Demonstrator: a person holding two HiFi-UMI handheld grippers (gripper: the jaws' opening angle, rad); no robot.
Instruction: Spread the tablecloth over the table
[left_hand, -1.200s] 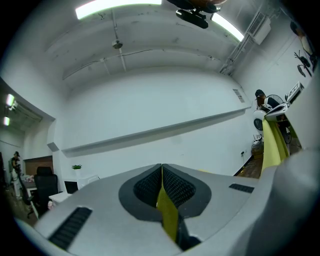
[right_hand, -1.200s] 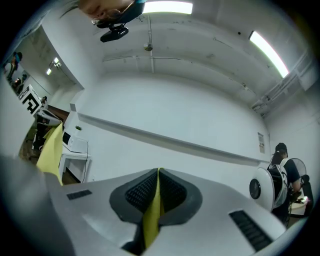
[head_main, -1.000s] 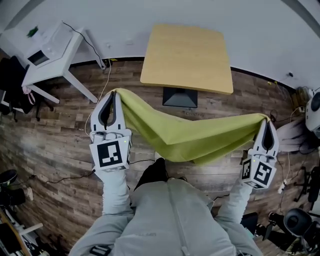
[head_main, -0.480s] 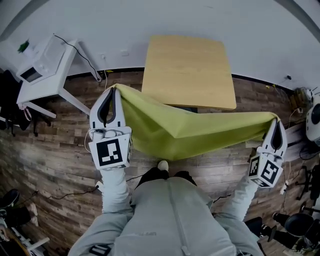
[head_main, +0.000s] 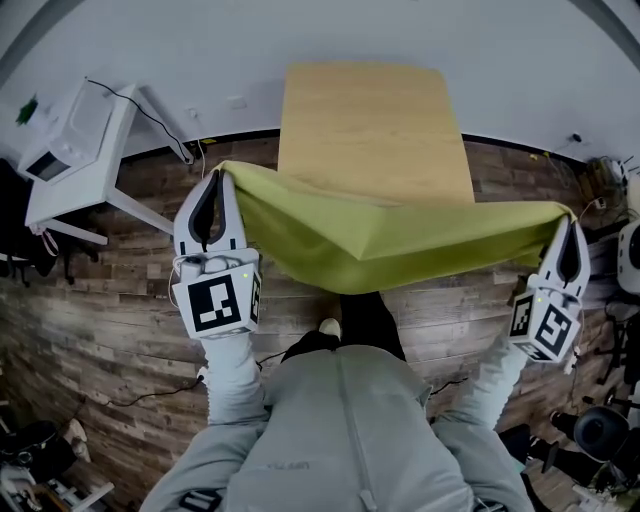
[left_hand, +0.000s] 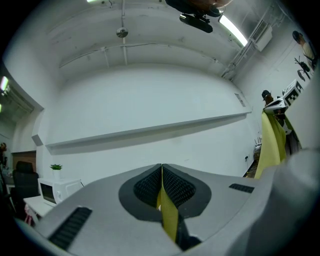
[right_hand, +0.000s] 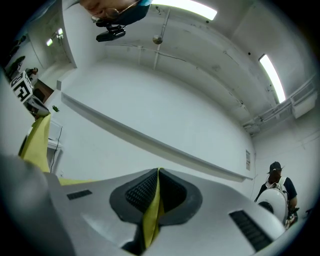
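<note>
**Green tablecloth stretched between both tools, not yet on the worktop**

The yellow-green tablecloth (head_main: 370, 240) hangs in the air as a taut top edge with a loose belly sagging below it. It spans from the left tool (head_main: 216, 176) to the right tool (head_main: 570, 224). Each tool is clenched on a corner. In the left gripper view a strip of cloth (left_hand: 168, 217) is pinched between the ribbed pads of the left tool (left_hand: 161, 167), and the right gripper view shows the same fold of fabric (right_hand: 151, 215) nipped in the right tool (right_hand: 158, 172). The cloth looks doubled in the middle, with a crease running across it.

Just ahead of the tools stands the bare wooden worktop (head_main: 365, 120). From the head view the cloth's top edge overlaps its near side, but nothing lies on it yet. Below the tools is plank floor (head_main: 110, 290). The person's shoe (head_main: 327, 326) shows under the sagging fabric. Off beyond the left tool sits a white side table (head_main: 85, 165).

The likely troubles, as I judge them:
- The hanging belly may snag on the worktop's near edge if the tools carry it forward too low, bunching it there.
- Each grip takes only a thin corner, so a sharp flick could pull one free.
- The right tool sits further out than the left, so the cloth could land skewed.
- The doubled layer may stay folded unless it is shaken open.
</note>
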